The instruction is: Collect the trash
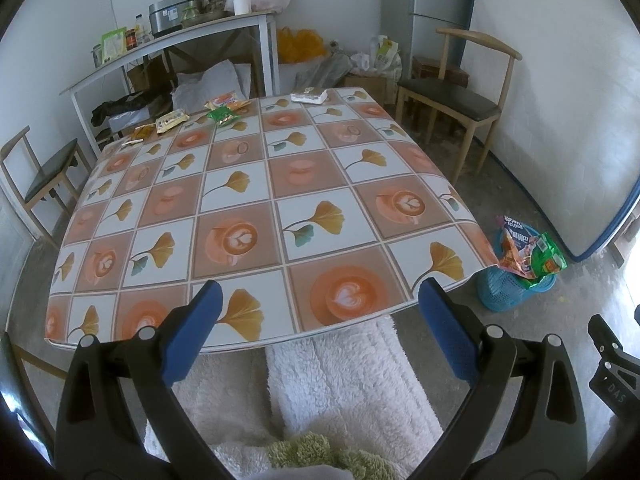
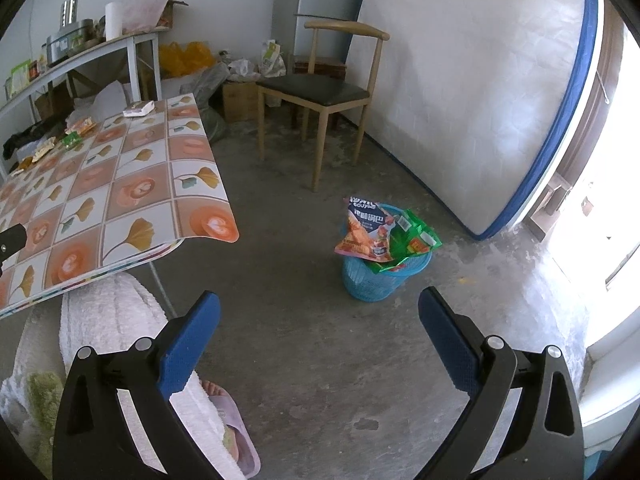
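Two claws: left claw (image 1: 320, 300) and right claw (image 2: 320, 308) are both gaping wide, gripping nothing.
Wrappers (image 1: 192, 114): several, perhaps five, are lying along the desk's (image 1: 280, 184) far left edge.
Basket (image 2: 380, 276): is sitting on the floor, overflowing with snack bags (image 2: 366, 236).

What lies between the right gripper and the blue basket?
Only bare concrete floor separates the right gripper from the blue basket, as the right wrist view shows.
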The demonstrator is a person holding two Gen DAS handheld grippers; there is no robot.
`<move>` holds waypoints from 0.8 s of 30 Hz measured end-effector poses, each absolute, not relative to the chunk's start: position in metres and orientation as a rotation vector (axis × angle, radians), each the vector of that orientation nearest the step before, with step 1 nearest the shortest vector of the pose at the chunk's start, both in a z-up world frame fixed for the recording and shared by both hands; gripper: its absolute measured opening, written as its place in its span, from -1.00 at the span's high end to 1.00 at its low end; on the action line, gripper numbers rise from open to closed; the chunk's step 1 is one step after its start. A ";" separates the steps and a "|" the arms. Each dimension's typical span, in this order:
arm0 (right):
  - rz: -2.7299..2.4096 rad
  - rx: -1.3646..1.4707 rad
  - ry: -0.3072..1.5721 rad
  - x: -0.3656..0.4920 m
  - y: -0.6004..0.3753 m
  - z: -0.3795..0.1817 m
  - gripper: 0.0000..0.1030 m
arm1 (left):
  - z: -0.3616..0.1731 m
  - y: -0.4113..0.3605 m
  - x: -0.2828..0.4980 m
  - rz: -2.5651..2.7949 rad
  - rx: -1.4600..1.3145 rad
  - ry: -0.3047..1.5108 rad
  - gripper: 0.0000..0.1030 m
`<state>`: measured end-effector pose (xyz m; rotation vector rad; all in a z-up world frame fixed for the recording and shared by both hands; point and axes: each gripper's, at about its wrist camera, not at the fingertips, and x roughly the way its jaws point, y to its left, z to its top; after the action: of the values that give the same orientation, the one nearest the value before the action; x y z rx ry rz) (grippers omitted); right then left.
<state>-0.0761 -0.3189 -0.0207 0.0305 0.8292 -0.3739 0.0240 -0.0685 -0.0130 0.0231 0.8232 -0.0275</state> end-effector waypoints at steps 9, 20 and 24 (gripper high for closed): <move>-0.375 0.028 0.827 -0.076 -0.319 -0.020 -0.87 | -0.013 -0.067 0.024 -0.029 0.022 0.824 -0.83; -0.383 0.024 0.821 -0.074 -0.323 -0.018 -0.87 | -0.013 -0.066 0.024 -0.030 0.017 0.824 -0.83; -0.383 0.024 0.820 -0.075 -0.322 -0.018 -0.87 | -0.013 -0.066 0.025 -0.030 0.018 0.824 -0.83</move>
<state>-0.0748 -0.3223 -0.0177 0.0239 0.8202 -0.3828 0.0245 -0.0657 -0.0132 0.0184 0.8240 -0.0304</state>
